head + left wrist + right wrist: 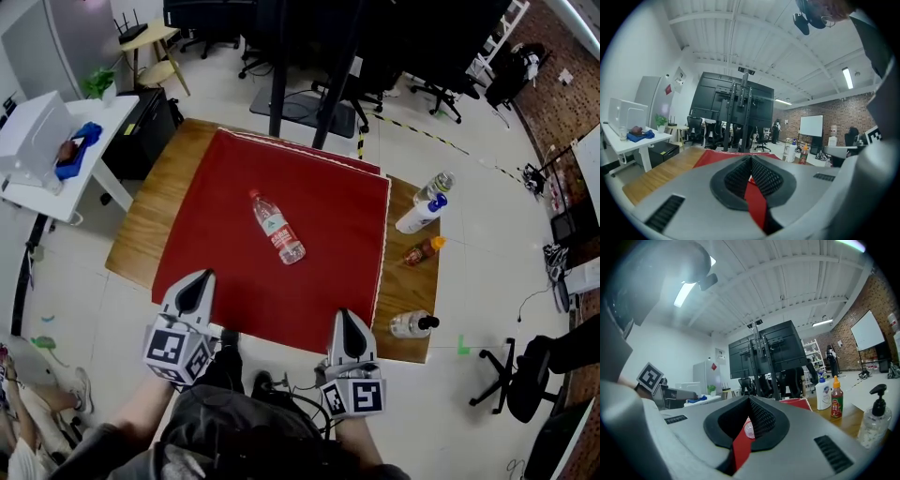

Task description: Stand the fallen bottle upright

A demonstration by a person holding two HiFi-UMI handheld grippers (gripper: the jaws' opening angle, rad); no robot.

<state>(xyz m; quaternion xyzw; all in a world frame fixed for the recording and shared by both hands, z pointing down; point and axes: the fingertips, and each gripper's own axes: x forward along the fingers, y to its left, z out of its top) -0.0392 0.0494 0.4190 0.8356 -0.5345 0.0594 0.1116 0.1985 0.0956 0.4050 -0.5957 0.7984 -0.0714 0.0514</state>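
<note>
A clear water bottle (277, 227) with a red label and red cap lies on its side in the middle of the red cloth (319, 202), cap toward the far left. Both grippers hover at the near edge of the cloth, short of the bottle. My left gripper (202, 275) points at the cloth's near-left part, its jaws together and empty (751, 158). My right gripper (345, 314) is at the near right, also shut and empty (750, 399). In the right gripper view the bottle's (749, 429) base shows through the slit under the jaws.
The wooden table's (141, 220) right strip carries a white bottle with a blue cap (420, 214), a clear bottle (436, 185), an orange-capped sauce bottle (422, 251) and a pump bottle (412, 324). A white side table (56, 150) stands to the left, with office chairs beyond.
</note>
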